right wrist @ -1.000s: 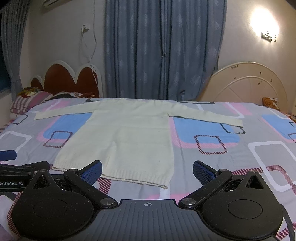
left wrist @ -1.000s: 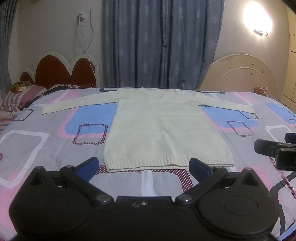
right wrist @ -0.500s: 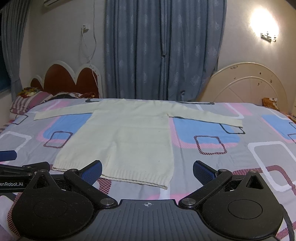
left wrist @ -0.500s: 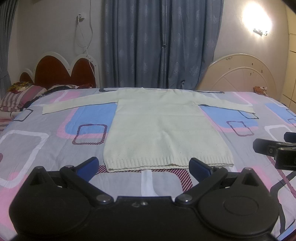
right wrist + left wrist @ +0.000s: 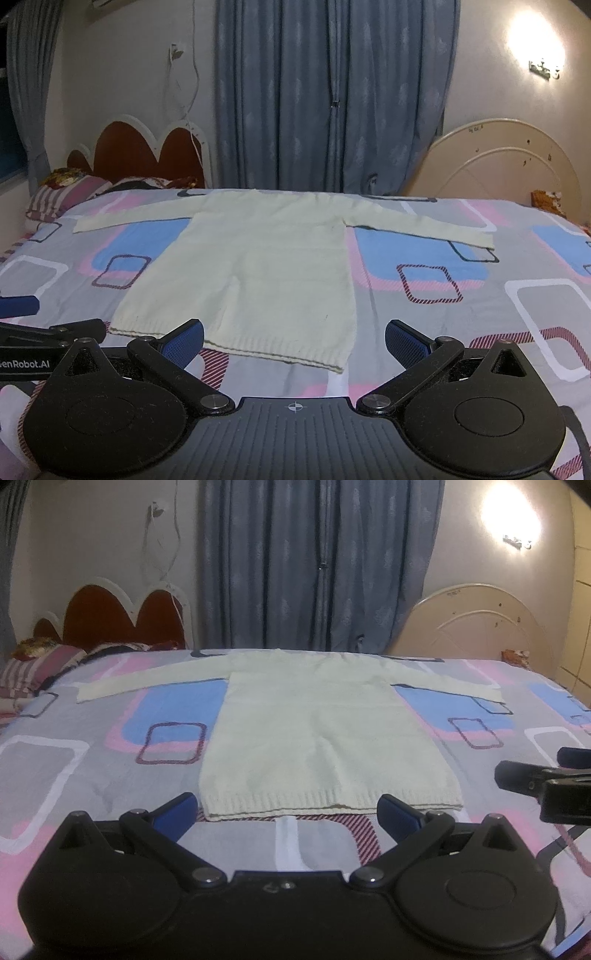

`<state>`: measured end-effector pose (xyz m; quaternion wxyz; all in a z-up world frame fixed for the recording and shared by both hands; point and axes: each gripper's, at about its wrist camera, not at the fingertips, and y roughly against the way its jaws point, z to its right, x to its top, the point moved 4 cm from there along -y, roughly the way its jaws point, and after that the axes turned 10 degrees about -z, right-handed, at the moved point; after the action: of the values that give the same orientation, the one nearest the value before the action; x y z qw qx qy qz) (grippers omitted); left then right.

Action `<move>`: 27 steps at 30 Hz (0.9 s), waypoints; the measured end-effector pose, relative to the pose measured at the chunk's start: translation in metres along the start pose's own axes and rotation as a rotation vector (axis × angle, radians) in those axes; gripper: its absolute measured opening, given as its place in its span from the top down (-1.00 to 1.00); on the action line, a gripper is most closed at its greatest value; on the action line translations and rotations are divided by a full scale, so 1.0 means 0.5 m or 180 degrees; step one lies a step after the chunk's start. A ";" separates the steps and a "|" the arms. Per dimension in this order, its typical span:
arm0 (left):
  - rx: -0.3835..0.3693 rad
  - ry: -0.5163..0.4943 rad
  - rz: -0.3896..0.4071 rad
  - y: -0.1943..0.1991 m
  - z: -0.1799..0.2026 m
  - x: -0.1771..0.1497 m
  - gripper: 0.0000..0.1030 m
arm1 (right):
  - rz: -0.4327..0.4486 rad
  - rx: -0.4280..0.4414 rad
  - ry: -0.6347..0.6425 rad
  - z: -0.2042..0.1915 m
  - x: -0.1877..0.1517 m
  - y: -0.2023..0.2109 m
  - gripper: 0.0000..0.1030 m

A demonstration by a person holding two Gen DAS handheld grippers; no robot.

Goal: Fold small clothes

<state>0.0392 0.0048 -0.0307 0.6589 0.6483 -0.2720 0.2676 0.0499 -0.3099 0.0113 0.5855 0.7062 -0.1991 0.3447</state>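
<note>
Folding has not begun. The cream sweater lies flat on the bed, face down or up I cannot tell, both sleeves stretched out to the sides and the ribbed hem nearest the cameras. The left hand-held gripper hovers just short of the hem with its jaws spread wide and nothing between them. The right hand-held gripper is also released and empty, poised over the hem's right corner.

The likely first move is to bring a sleeve across the body, so each gripper would have to travel out to a cuff: the left sleeve and the right sleeve both lie well apart from the grippers, toward the far side of the bed. Pinching only the knit, not the patterned bedsheet beneath, will take care.

Nothing rests on the sweater. Pillows sit by the headboard, well clear, with curtains behind.
</note>
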 end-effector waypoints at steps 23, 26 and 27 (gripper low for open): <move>-0.0321 0.0329 -0.0171 -0.302 -0.064 0.202 -1.00 | 0.0052 -0.0351 -0.0711 0.287 0.150 -0.182 -0.98; -0.0099 0.0271 -0.0167 -0.374 -0.088 0.249 -0.98 | 0.0194 -0.0463 -0.0789 0.356 0.197 -0.235 -0.77; 0.0005 0.0269 -0.0144 -0.397 -0.098 0.266 -0.97 | 0.0187 -0.0494 -0.0835 0.384 0.213 -0.260 -0.64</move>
<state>0.2740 0.0507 -0.0779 0.6752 0.6429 -0.2290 0.2800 0.2604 -0.4515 -0.0164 0.5970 0.6917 -0.3205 0.2500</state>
